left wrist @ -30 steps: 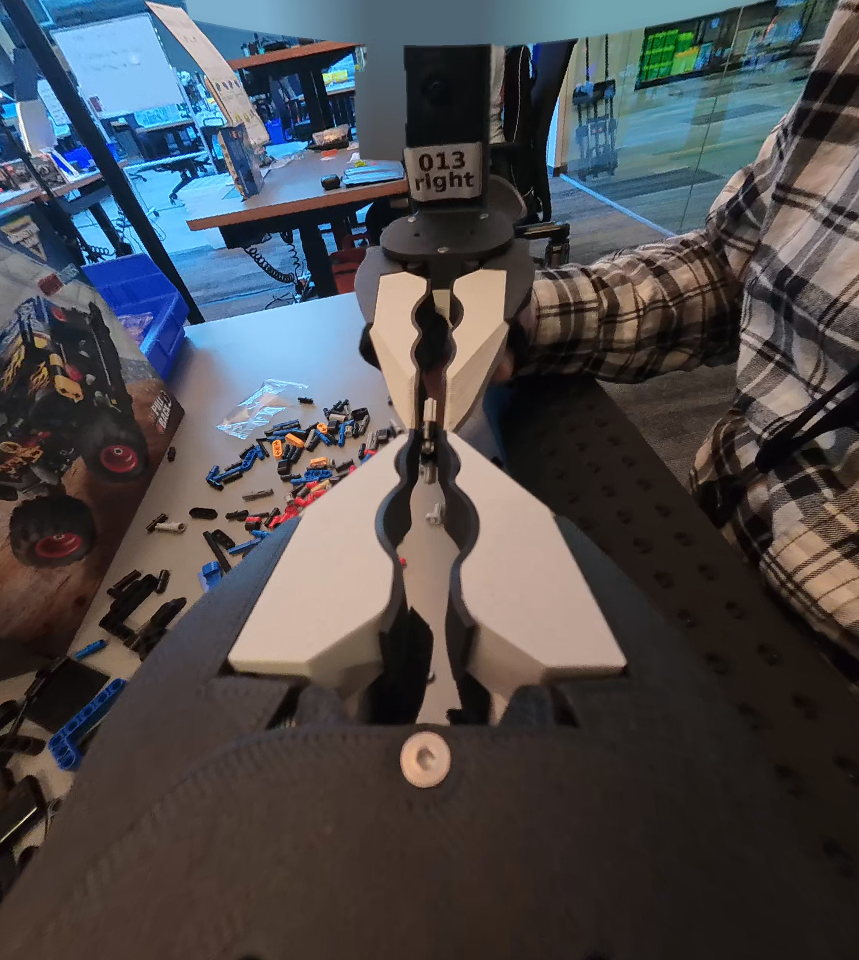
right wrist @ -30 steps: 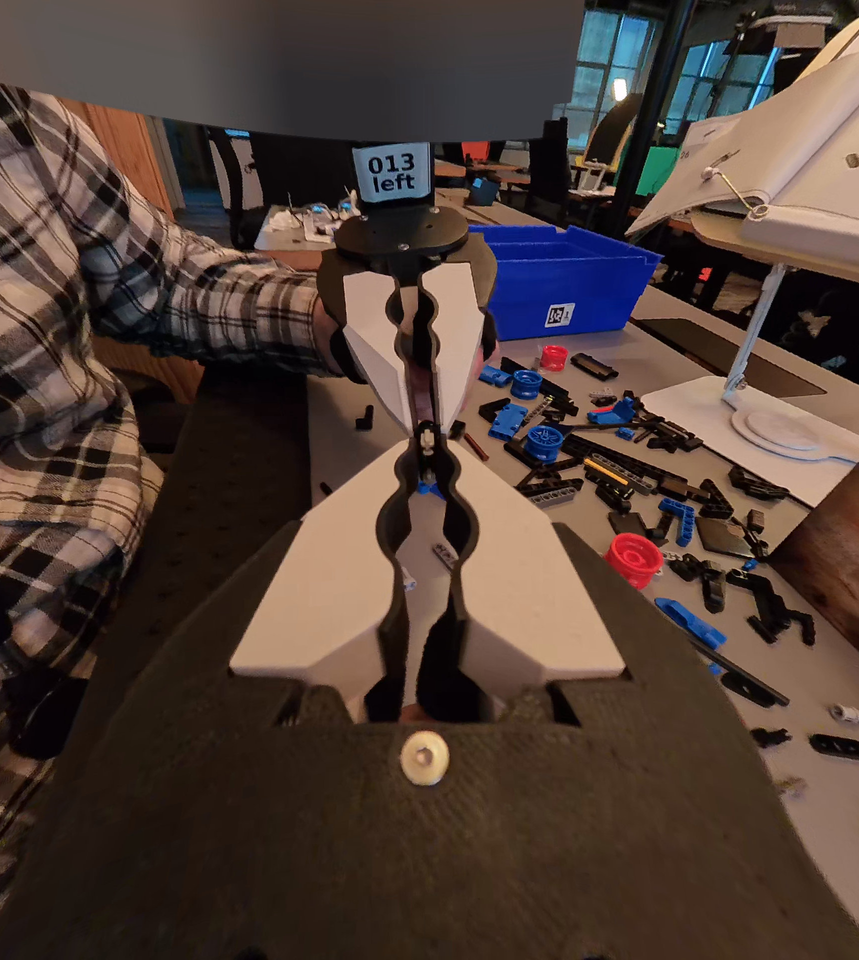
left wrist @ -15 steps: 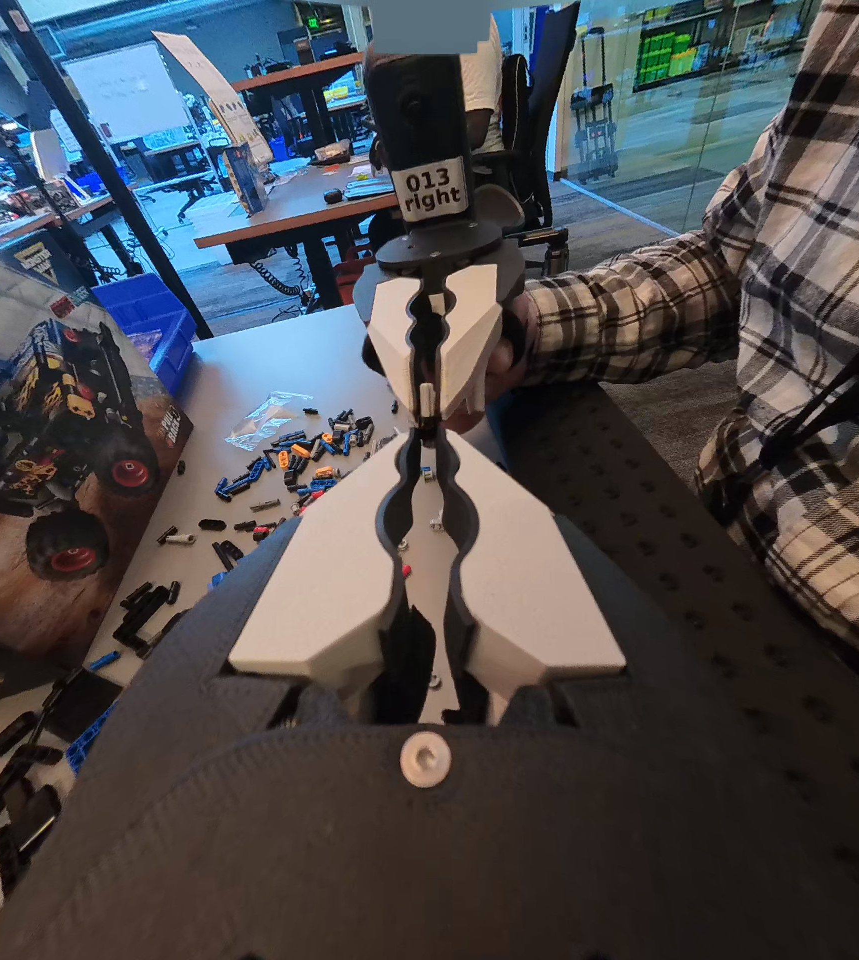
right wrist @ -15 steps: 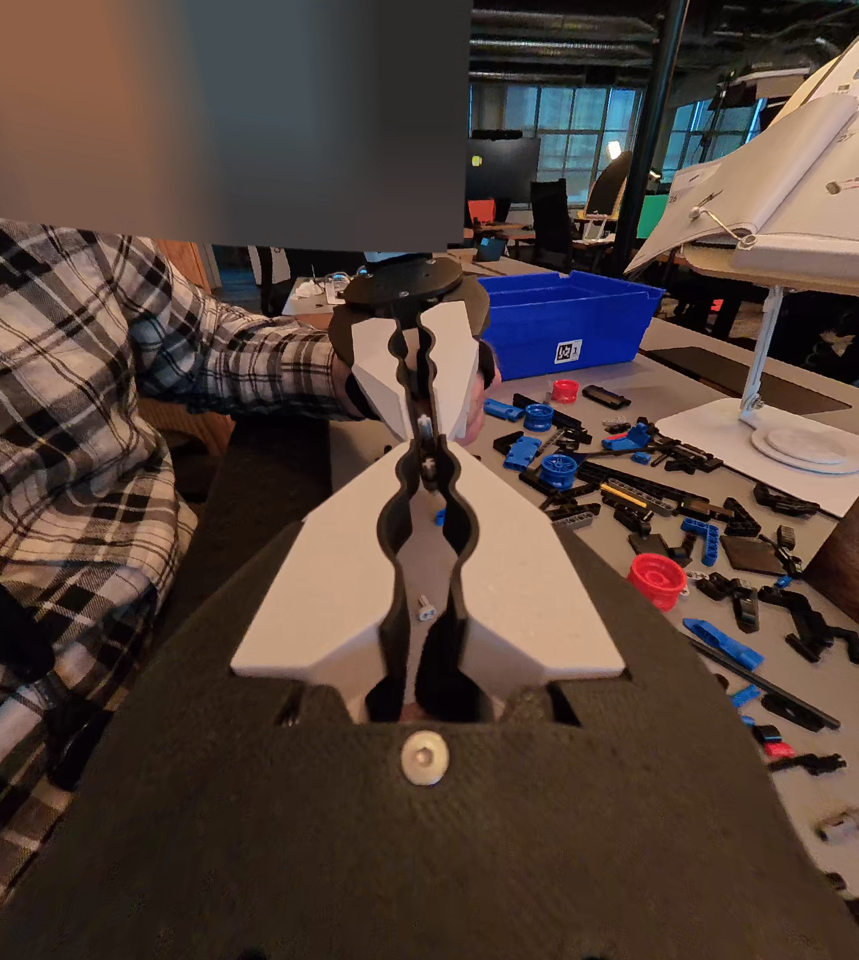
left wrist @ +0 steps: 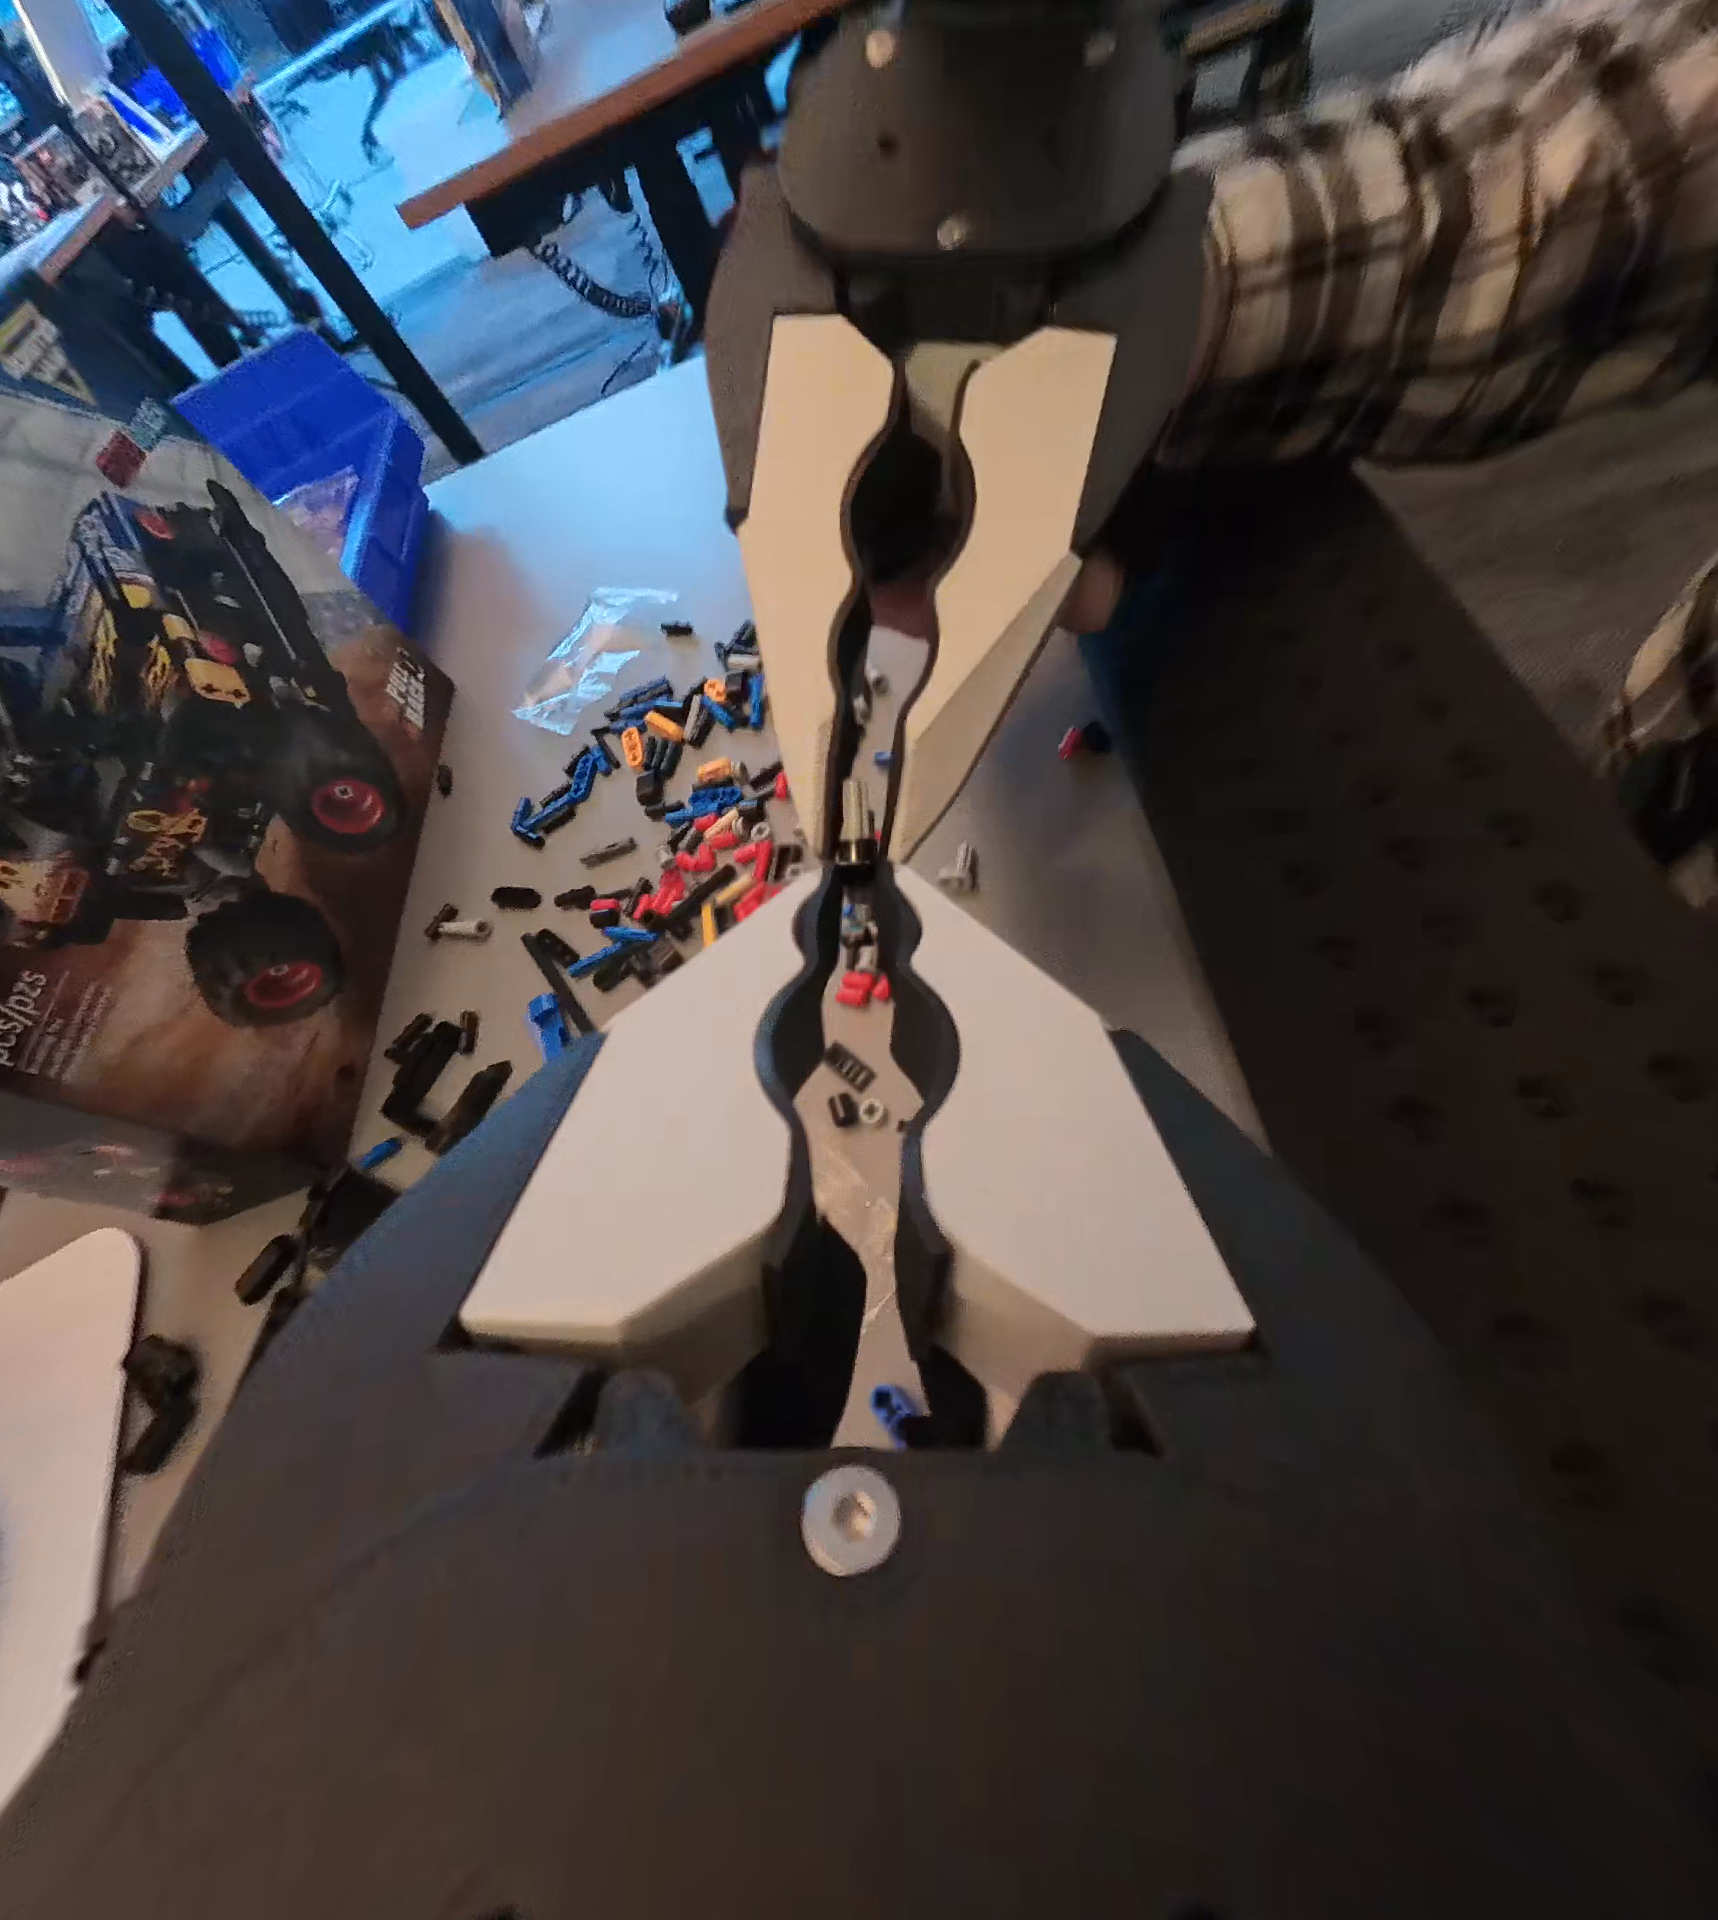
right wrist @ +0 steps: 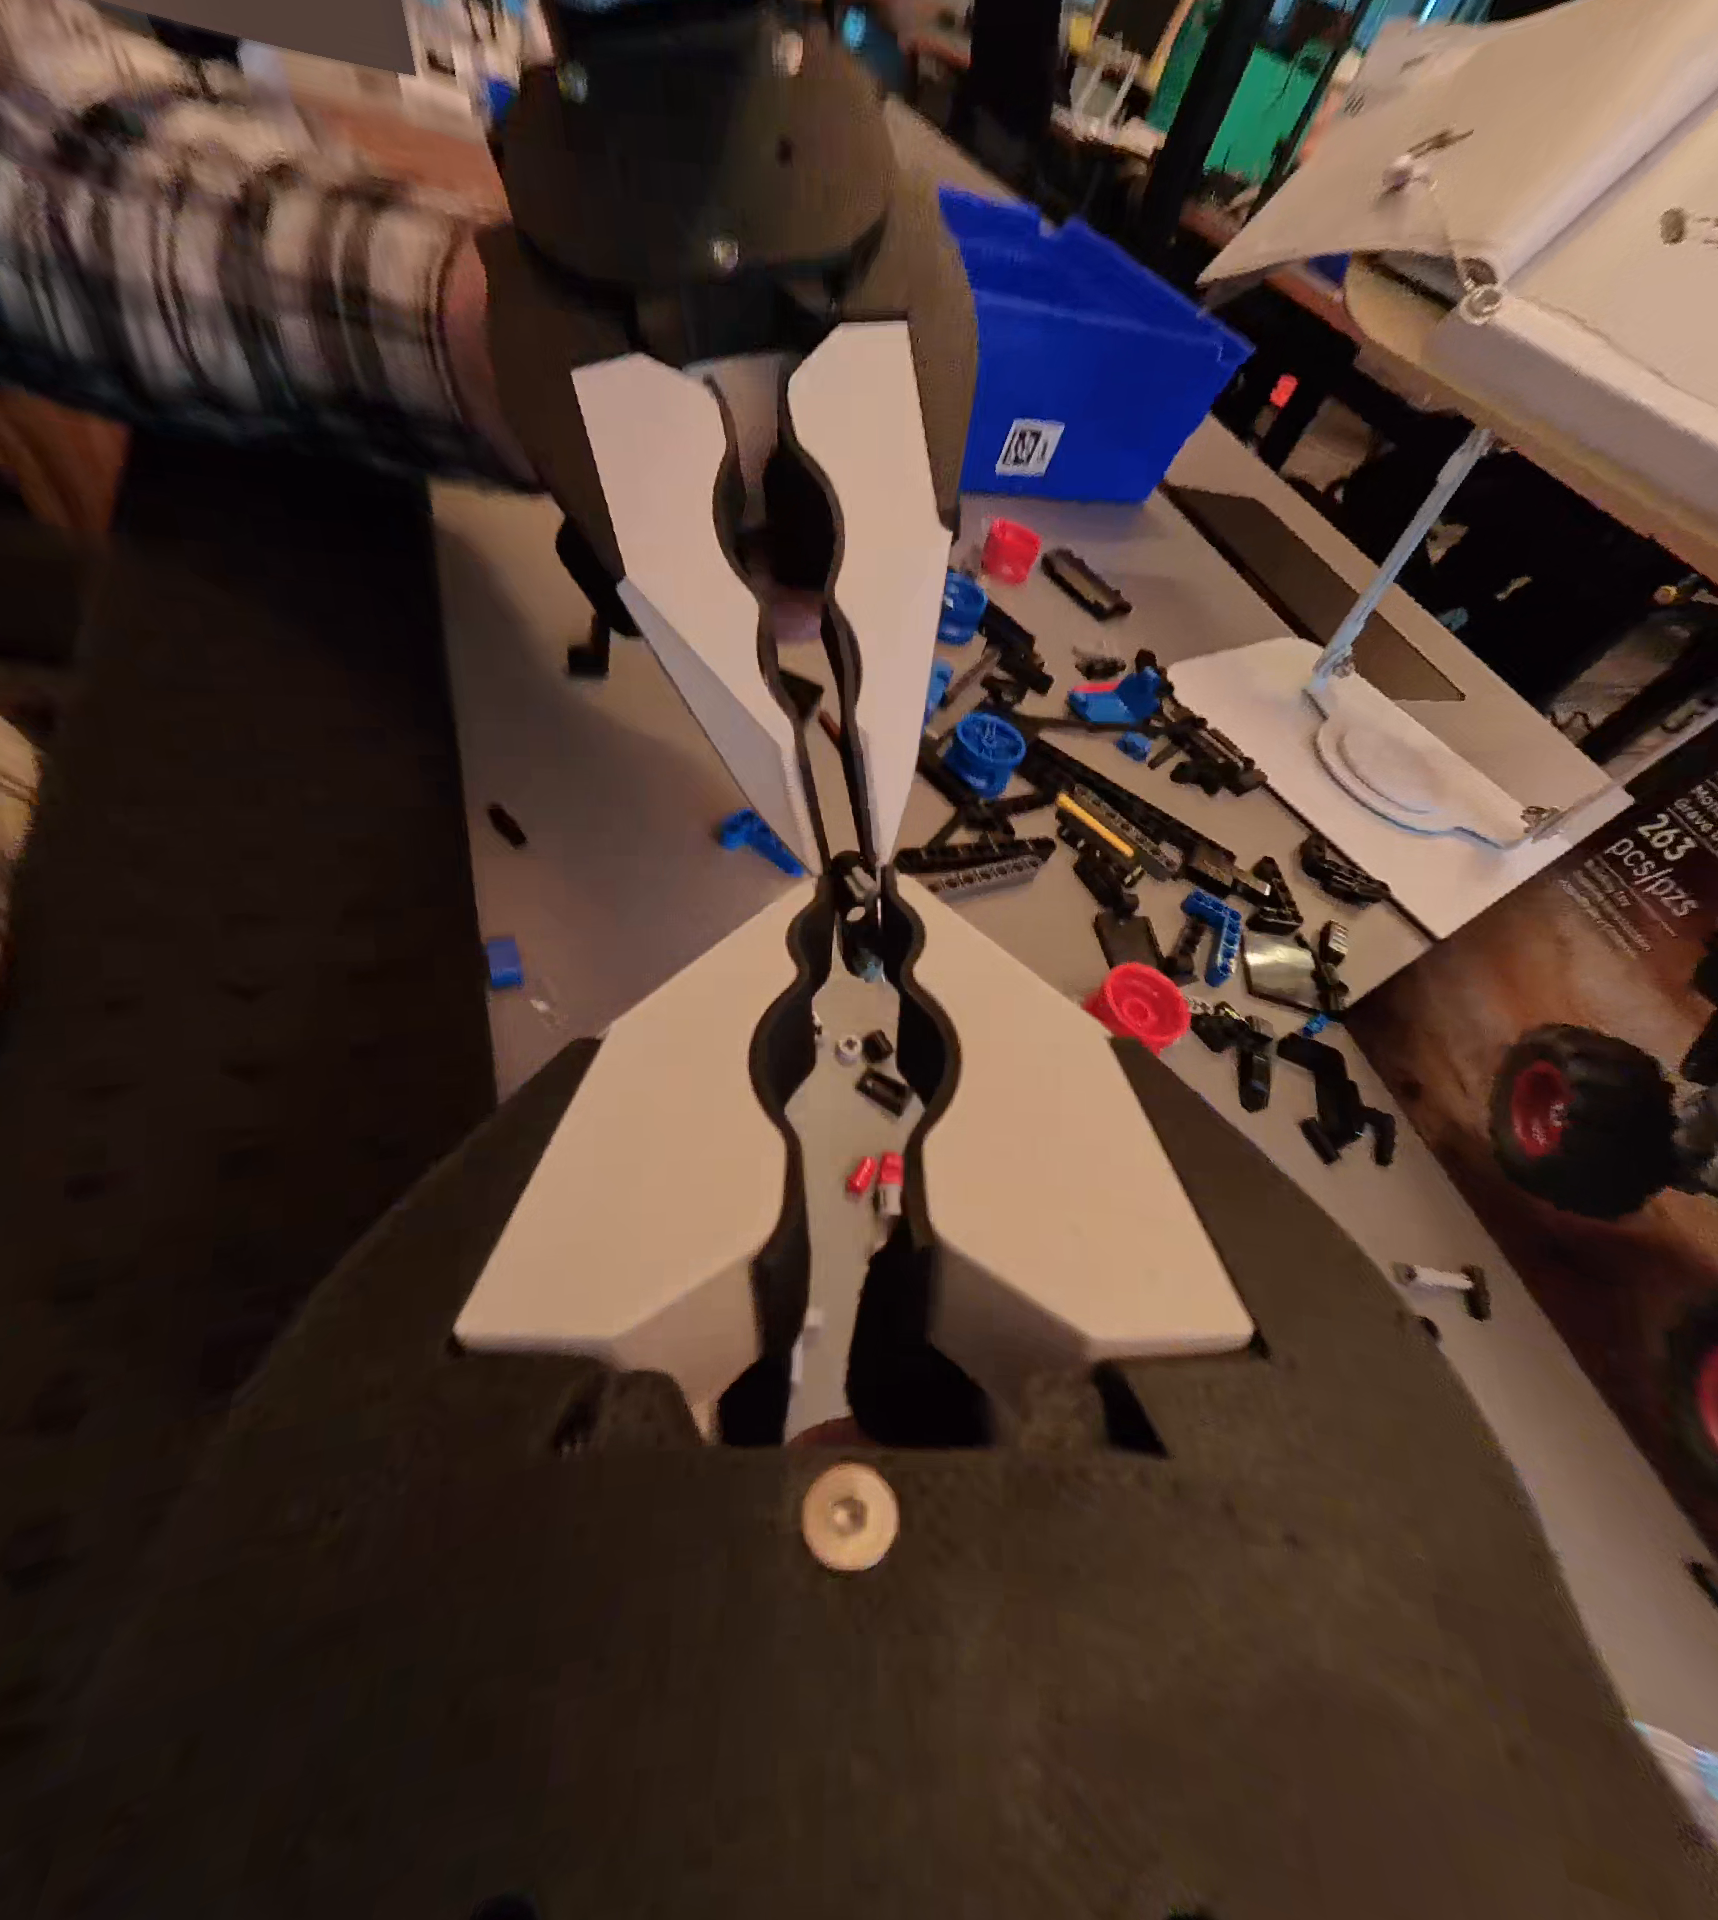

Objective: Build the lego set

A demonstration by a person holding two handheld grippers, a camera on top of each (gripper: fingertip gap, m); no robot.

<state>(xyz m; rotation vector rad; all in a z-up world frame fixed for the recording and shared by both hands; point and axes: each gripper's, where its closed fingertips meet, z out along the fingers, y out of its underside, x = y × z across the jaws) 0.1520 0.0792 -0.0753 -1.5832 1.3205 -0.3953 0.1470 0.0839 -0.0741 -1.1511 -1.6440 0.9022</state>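
Two small pins, grey (left wrist: 854, 805) and black (right wrist: 853, 883), are clamped tip to tip in the fingers of the left gripper (left wrist: 850, 883) and right gripper (right wrist: 850, 883); a straight axial push is judged to be required next.

the left wrist view is lit coolly, with bluish daylight entering from the windows behind. the right wrist view is dim and tinted warm orange. motion blur is seen on the plaid sleeve (left wrist: 1457, 291) and the box (left wrist: 138, 831). straight lines are bent outward at the edges by the wide lens.
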